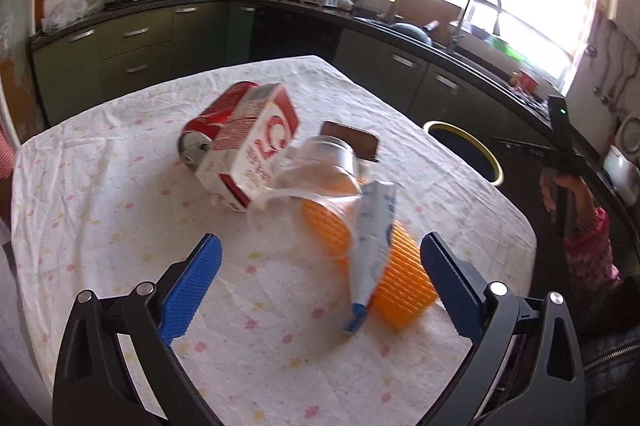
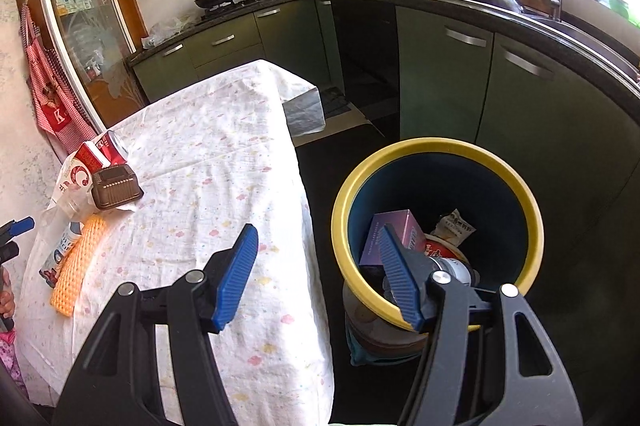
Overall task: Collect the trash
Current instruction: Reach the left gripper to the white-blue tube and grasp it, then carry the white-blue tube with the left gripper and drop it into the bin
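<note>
In the left wrist view a pile of trash lies mid-table: a red soda can (image 1: 218,115) on its side, a red-and-white carton (image 1: 256,145), a clear plastic bottle (image 1: 320,165), a white-and-blue tube (image 1: 372,238), an orange ribbed block (image 1: 396,274) and a brown box (image 1: 352,141). My left gripper (image 1: 320,266) is open and empty, just in front of the pile. My right gripper (image 2: 316,266) is open and empty, between the table edge and the yellow-rimmed blue bin (image 2: 436,149), which holds a purple box (image 2: 394,228), a wrapper and other trash. The pile also shows at the right wrist view's left edge (image 2: 116,185).
The table has a white flowered cloth (image 1: 120,205). The bin (image 1: 468,141) stands on the dark floor beside the table's right side. Green kitchen cabinets (image 2: 440,73) and a counter with sink, dish rack and stove run behind. A red apron (image 2: 52,97) hangs at left.
</note>
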`<state>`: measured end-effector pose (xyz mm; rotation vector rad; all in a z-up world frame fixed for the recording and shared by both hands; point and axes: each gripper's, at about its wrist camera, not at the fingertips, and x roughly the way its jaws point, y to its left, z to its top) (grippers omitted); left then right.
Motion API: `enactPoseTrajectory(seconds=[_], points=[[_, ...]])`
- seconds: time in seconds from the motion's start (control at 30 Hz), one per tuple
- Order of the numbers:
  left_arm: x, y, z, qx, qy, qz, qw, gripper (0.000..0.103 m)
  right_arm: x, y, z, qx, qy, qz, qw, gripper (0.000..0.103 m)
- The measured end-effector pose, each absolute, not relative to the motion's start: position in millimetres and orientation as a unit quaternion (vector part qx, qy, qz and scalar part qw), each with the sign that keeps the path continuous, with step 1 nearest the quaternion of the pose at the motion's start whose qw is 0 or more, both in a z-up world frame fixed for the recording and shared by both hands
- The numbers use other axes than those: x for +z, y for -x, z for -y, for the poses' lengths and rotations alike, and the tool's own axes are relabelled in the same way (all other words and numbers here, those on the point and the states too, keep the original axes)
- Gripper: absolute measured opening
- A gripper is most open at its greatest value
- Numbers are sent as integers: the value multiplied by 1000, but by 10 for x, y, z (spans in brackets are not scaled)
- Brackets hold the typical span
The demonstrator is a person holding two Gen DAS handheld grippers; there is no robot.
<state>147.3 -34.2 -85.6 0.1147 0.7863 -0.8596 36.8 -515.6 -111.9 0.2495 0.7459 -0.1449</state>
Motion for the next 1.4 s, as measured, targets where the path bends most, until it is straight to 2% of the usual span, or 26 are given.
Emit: enactPoseTrajectory(seconds=[0.1,0.23,0.33,0.47,0.57,0.7,1.03,1.17,1.4], points=[[-890,-1363,481,-424,-74,-387,815,93,-1106,-370,5131,-65,-120,-362,922,60],[-1068,-1357,633,-423,-101,-428,792,70,-1097,-384,5097,-57,-119,-361,923,60],[-1238,-1422,699,-424,-99,-458,775,58,-1110,-384,5086,-53,-119,-361,923,60],[-1303,-1468,724,-424,-86,-466,772,42,-1122,-383,5076,-49,-120,-362,923,60],[-1323,-1493,724,-419,-77,-469,773,24,-1131,-389,5070,-47,-121,-363,923,60],[-1284,-1454,687,-420,-67,-462,778,21,-1139,-381,5069,-45,-122,-361,923,60],[-918,-1118,829,-433,-101,-439,781,21,-1094,-283,5106,-48,-117,-355,926,60],[-652,-1068,1284,-473,-116,-423,764,21,-1014,-98,5283,-76,-118,-343,929,60],[-412,-1175,2682,-549,-141,-422,708,21,-891,437,5732,-135,-144,-309,930,60]])
